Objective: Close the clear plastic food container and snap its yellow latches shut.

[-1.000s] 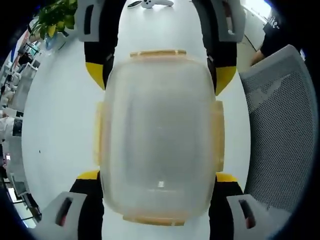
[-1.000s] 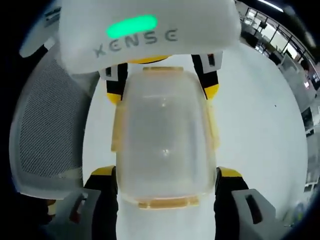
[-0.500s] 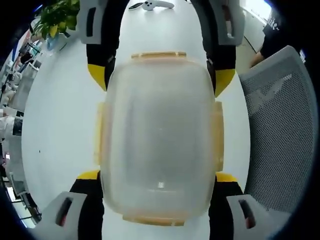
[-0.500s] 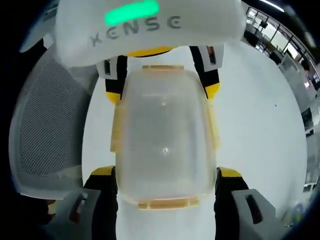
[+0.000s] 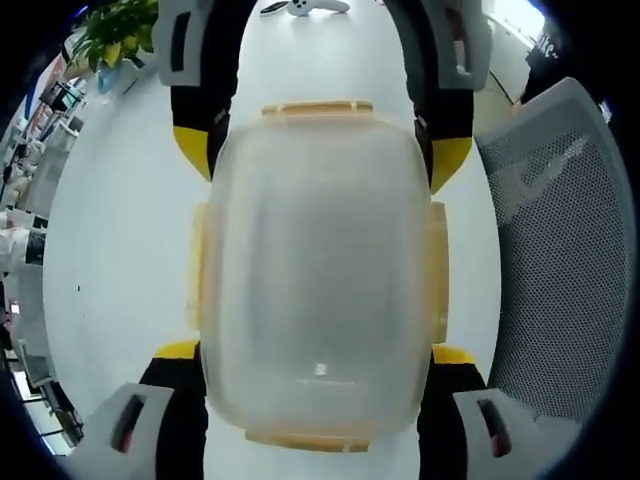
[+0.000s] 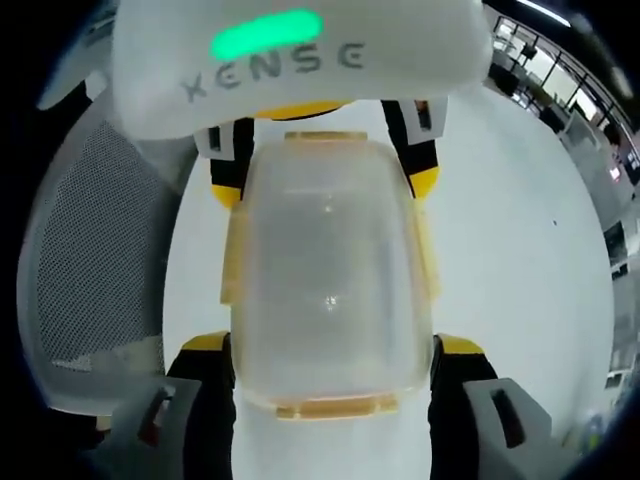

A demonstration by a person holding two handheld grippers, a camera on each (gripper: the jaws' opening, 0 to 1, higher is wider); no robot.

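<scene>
Clear food container point(image 5: 318, 270) fills center of the left gripper view, sitting on the white desk point(image 5: 110, 250); lid looks down on it. Same box in the middle of the right gripper view point(image 6: 330, 290).

Left tool point(image 5: 315, 365) has its jaws spread wide, yellow-tipped, one each side of the near end of the box, at or just beside the walls; contact can't be confirmed. Right tool point(image 6: 330, 355) likewise spread wide around its near end. Each tool also shows at the top of the other's view, so they hold the box from opposite ends.

Yellow latches: one at top edge point(image 5: 316, 107), one at bottom edge point(image 5: 308, 438), plus paler side ones point(image 5: 436, 270). Can't tell which are snapped.

Mesh chair point(image 5: 555, 260) at right of frame, plant point(image 5: 110, 35) upper left.

Handling guess: empty thin plastic, light, smooth and slippery, walls flex under squeeze, slides easily on the desk. Best to pin the lid or brace one end, then press each latch flap at its outer edge toward the wall until it clicks. Too much force may crack the hinge.
</scene>
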